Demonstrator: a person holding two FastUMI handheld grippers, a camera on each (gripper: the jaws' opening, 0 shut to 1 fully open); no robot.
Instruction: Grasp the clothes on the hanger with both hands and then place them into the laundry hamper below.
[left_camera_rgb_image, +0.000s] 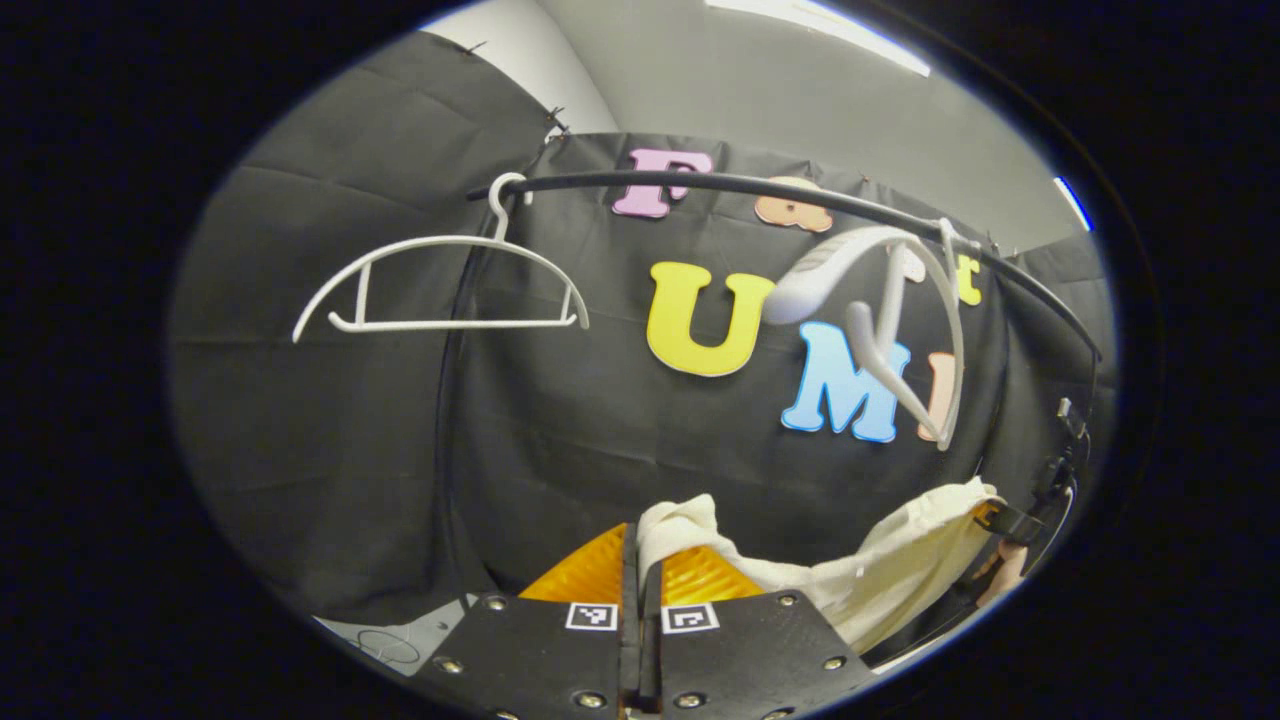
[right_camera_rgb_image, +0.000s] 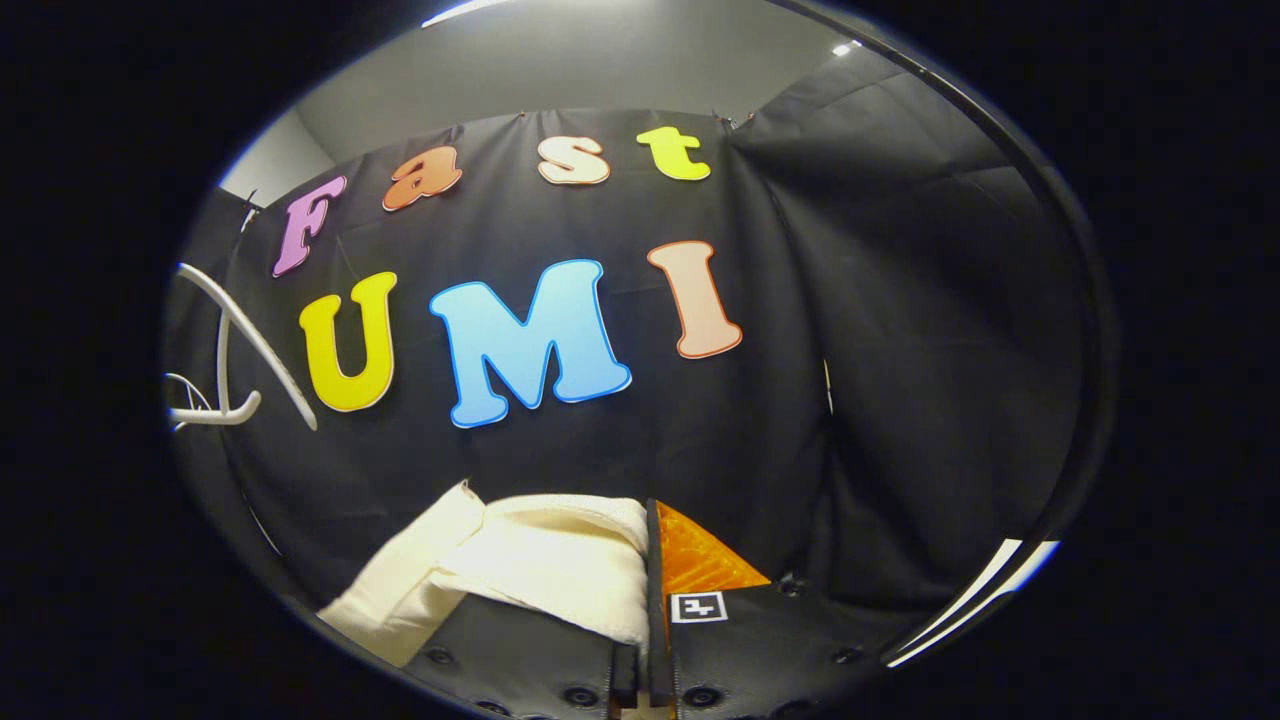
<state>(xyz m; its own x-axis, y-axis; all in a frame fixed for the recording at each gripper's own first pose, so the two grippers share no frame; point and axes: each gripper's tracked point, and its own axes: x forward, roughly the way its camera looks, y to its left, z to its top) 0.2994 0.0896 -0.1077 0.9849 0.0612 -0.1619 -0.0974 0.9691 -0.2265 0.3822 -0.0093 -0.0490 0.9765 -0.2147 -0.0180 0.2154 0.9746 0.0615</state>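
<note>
A cream garment (left_camera_rgb_image: 890, 570) hangs off the hangers and stretches between my two grippers. In the left gripper view my left gripper (left_camera_rgb_image: 640, 545) is shut on one bunched end of it, which pokes up between the fingers. The cloth sags across to the far right, where the right gripper (left_camera_rgb_image: 1010, 525) and a hand hold the other end. In the right gripper view my right gripper (right_camera_rgb_image: 652, 525) is shut on a thick fold of the garment (right_camera_rgb_image: 540, 570), which drapes over its left finger.
A black rail (left_camera_rgb_image: 760, 185) curves across the booth above. A bare white hanger (left_camera_rgb_image: 440, 285) hangs level at its left. A second white hanger (left_camera_rgb_image: 905, 320) hangs twisted and tilted above the garment, and also shows at the left edge as the hanger (right_camera_rgb_image: 235, 350).
</note>
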